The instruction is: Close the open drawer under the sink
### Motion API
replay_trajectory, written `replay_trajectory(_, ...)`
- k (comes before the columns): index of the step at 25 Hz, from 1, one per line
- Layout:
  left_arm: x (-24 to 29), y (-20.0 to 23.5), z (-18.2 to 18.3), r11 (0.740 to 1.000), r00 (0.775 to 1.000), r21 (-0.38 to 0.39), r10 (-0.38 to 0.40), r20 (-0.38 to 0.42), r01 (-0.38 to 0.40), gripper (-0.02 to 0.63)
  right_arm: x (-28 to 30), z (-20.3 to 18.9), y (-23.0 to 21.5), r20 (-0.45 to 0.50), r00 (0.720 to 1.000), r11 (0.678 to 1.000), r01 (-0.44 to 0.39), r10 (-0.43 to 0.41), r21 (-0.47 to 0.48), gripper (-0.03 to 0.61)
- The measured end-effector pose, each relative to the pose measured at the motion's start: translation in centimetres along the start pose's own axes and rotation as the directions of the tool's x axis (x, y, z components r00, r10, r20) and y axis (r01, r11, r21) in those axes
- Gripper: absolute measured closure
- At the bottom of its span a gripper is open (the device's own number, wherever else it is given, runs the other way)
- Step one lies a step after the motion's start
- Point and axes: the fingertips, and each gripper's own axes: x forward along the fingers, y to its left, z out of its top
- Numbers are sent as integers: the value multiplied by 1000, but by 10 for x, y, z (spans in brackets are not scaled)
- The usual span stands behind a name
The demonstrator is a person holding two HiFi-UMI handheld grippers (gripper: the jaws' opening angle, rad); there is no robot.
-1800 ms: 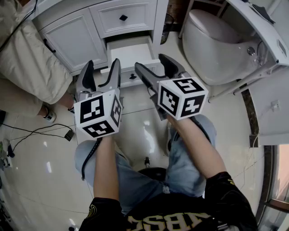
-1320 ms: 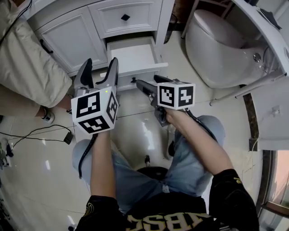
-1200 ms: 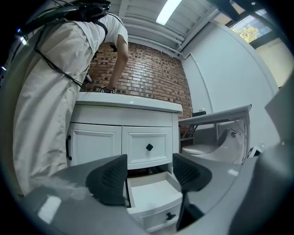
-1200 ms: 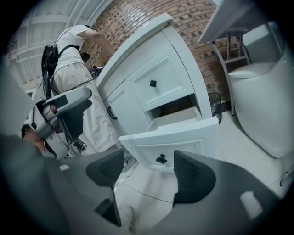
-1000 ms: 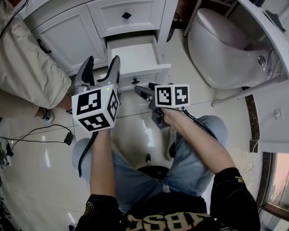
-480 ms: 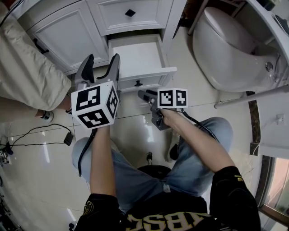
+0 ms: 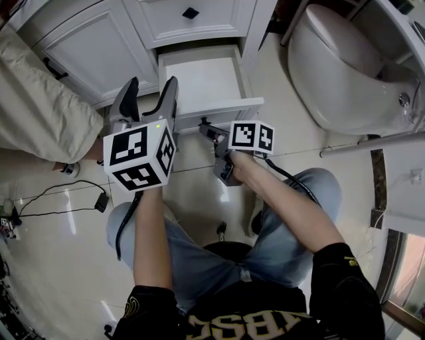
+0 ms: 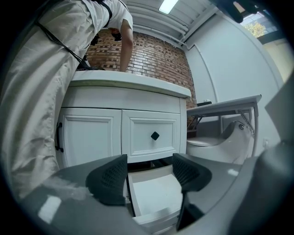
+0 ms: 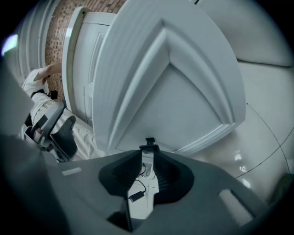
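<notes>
The open white drawer [image 7: 204,78] sticks out of the vanity below a closed upper drawer [image 7: 192,16]. Its empty inside shows in the left gripper view [image 8: 155,196], between my left gripper's [image 8: 149,174] wide-open jaws, which hover near the drawer's left corner [image 7: 149,93]. My right gripper [image 7: 204,127] lies rolled on its side against the drawer front [image 9: 174,87]. Its jaws are closing to a narrow gap, with the small black knob [image 9: 149,143] right at the fingertips. I cannot see the pads pressing on it.
A person in beige clothes [image 7: 40,119] stands at the left by the cabinet door [image 7: 93,46]. A white toilet [image 7: 345,73] is at the right. A cable and plug [image 7: 99,199] lie on the glossy tiled floor. My knees are below the grippers.
My right gripper has rolled onto its side, sunk to the drawer front and narrowed its jaws. The left gripper has edged toward the drawer, still open.
</notes>
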Motion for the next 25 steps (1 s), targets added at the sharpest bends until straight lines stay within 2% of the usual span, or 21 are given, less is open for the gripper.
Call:
replay_trajectory(10, 1, 9, -2, 1000, 1000, -1, 26, -9, -26, 301, 9, 17, -1, 0, 1000, 1000, -15, 15, -14, 500)
replay_trajectory(25, 13, 26, -12, 997, 997, -2, 74, -38, -74, 301, 38, 63, -1, 36, 999, 1000, -22, 22, -6, 503)
